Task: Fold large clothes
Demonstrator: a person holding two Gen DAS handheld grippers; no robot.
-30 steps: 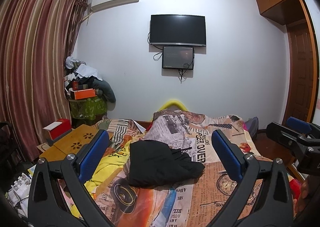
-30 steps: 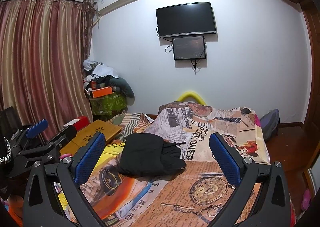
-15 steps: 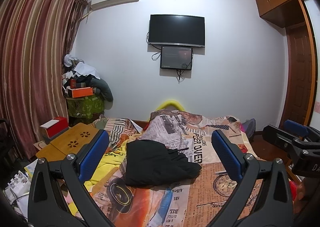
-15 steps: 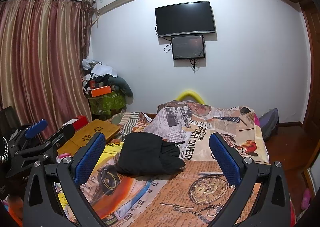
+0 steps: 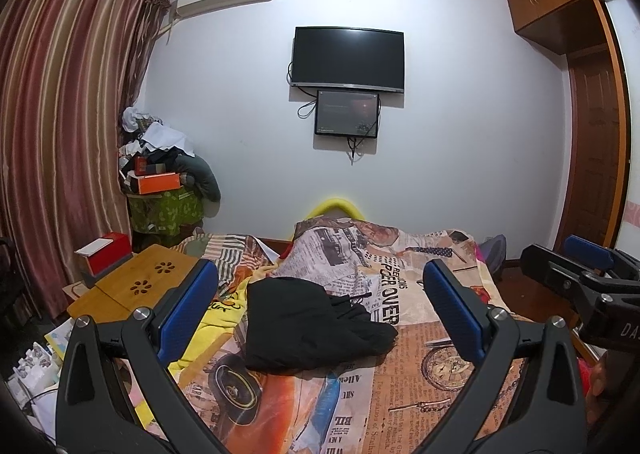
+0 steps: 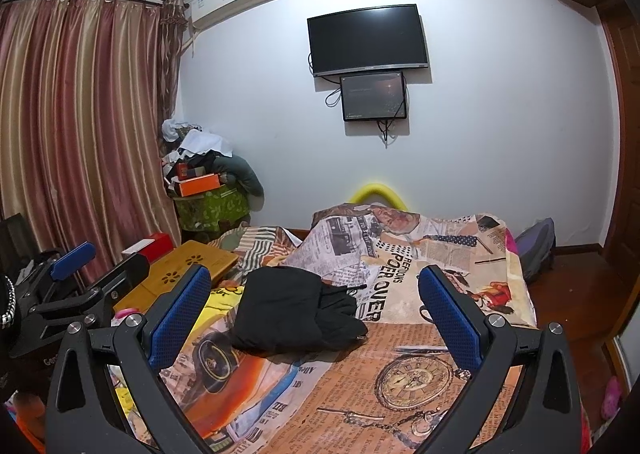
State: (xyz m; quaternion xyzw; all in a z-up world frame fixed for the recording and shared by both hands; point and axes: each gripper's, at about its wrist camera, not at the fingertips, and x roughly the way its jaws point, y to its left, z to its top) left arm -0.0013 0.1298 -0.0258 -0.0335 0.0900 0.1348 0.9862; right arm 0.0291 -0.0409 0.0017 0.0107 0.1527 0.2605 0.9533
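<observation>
Left wrist view: the left tool point(image 5: 320, 312) is released, its blue pads point(image 5: 188, 310) spread wide with nothing between them. It hangs above the bed point(image 5: 440, 378), apart from the cloth. Ahead of the tool, framed between the pads and a little nearer the left one, lies the black garment point(image 5: 308, 328), bunched in a loose heap on the bedspread point(image 5: 392, 294), which is printed like newspaper. To the tool's left stands a low wooden table point(image 5: 132, 286) with a red box point(image 5: 106, 256) at its far end. Beyond that a pile of clutter point(image 5: 164, 177) sits against the striped curtain point(image 5: 60, 133). Straight ahead, on the far wall, hang a TV point(image 5: 347, 55) and a smaller screen point(image 5: 346, 113) just below it. At the tool's right the right tool point(image 5: 576, 274) shows from the side, off the bed's edge.

Right wrist view: the right tool point(image 6: 314, 316) is likewise released, pads point(image 6: 450, 318) wide apart and holding nothing. The garment point(image 6: 288, 314) lies ahead of it, between the pads and closer to the left one, flat on the bed point(image 6: 420, 374) and clear of both fingers. A clock print on the bedspread point(image 6: 412, 378) sits just ahead of the right pad. The left tool point(image 6: 76, 274) shows at this tool's left, beside the table point(image 6: 192, 266); from this angle I cannot tell how its jaws stand. A dark bag point(image 6: 536, 250) rests on the floor point(image 6: 576, 294) past the bed's far right corner.
</observation>
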